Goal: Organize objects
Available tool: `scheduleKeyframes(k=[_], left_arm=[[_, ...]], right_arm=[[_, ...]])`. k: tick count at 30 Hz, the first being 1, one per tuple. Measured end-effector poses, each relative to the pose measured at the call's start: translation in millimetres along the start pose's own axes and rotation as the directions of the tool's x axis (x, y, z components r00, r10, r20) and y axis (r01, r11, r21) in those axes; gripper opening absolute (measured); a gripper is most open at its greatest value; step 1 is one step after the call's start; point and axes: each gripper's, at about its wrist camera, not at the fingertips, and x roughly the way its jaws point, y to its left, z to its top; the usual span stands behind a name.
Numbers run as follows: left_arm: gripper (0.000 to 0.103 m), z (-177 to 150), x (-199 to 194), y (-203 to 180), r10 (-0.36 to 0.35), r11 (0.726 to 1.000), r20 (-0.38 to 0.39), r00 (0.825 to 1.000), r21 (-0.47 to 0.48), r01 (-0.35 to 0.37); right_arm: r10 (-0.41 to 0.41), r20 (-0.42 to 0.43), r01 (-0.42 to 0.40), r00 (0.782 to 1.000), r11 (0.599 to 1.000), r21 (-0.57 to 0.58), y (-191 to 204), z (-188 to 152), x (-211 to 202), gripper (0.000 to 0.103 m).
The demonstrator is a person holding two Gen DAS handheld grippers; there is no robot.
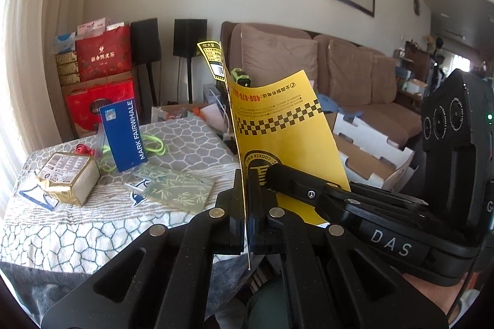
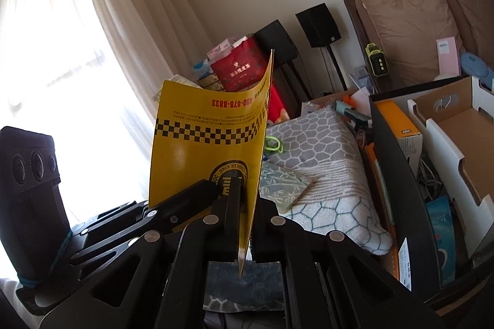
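Note:
A yellow leaflet (image 1: 278, 125) with a black checker band and a round "Cooker King" logo is held upright above the table, upside down. My left gripper (image 1: 246, 193) is shut on its lower part, the sheet edge-on between the jaws. My right gripper (image 1: 271, 174) comes in from the right and pinches the same sheet near the logo. In the right wrist view the leaflet (image 2: 210, 137) is clamped in my right gripper (image 2: 248, 205), and my left gripper (image 2: 213, 190) grips it from the left.
On the towel-covered table (image 1: 191, 131) lie a blue "Mark Fairwhale" card (image 1: 125, 137), a gold packet (image 1: 68, 177), a green bamboo-print notebook (image 1: 179, 190) and a lime cord (image 1: 154, 143). Right of it stand a white cardboard box (image 2: 457, 125) and a black bin (image 2: 398, 174); a sofa (image 1: 355, 72) is behind.

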Motion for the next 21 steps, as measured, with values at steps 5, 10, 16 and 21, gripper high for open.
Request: scheduleKeyframes(k=[5, 10, 16, 21], left_arm=[[0.001, 3, -2, -1, -0.005, 1.000, 0.009, 1.000, -0.006, 0.005], [0.001, 4, 0, -2, -0.016, 1.000, 0.002, 1.000, 0.001, 0.016], [0.001, 4, 1, -3, -0.026, 1.000, -0.001, 1.000, -0.017, 0.026], [0.001, 5, 3, -9, -0.031, 0.999, -0.005, 0.999, -0.014, 0.031]], right_arm=[[-0.005, -0.005, 0.005, 1.000, 1.000, -0.007, 2, 5, -4, 0.004], [-0.026, -0.025, 0.025, 0.999, 0.999, -0.021, 0, 7, -2, 0.004], [-0.028, -0.031, 0.028, 0.999, 1.000, -0.003, -4, 9, -4, 0.004], [-0.033, -0.037, 0.034, 0.999, 0.999, 0.020, -10, 11, -5, 0.005]])
